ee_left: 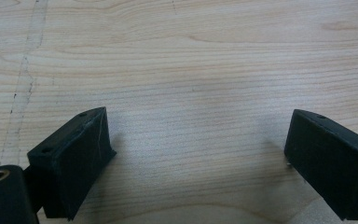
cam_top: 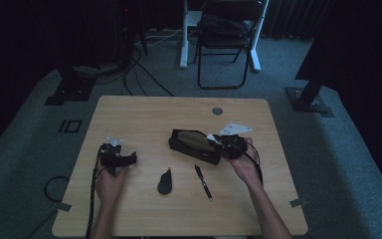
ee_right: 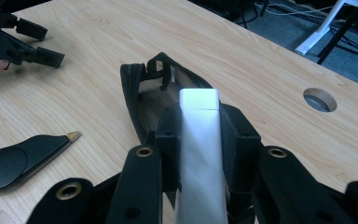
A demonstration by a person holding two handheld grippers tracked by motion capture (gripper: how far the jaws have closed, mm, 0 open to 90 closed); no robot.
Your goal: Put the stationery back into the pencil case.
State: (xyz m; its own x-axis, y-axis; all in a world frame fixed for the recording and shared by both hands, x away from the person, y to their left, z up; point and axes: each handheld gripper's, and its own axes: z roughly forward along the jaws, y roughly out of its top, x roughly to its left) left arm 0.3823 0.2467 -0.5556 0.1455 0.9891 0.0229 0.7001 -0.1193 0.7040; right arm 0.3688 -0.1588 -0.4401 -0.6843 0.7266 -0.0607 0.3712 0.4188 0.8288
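The right claw [ee_right: 199,140] is clenched on a flat white bar [ee_right: 199,154], its two black jaws pressing the bar's long sides. In the right gripper view the bar runs up the middle of the frame from the bottom edge, and its far end sits just above the opening of a black pouch [ee_right: 140,100]. The pouch lies open on the worktop [ee_right: 261,60] directly beyond the claw, its mouth gaping toward the bar; whether the bar's tip touches the pouch I cannot tell. In the high view the right claw [cam_top: 219,143] sits right of centre at the pouch's [cam_top: 191,143] right end.

Below the pouch in the high view lie a black pen [cam_top: 203,182] and, left of it, a black teardrop-shaped piece [cam_top: 165,182], both apart from the pouch.

The left claw [cam_top: 129,158] rests at the left of the high view, well apart from the pouch. In the left gripper view its jaws stand wide and released over bare wood.
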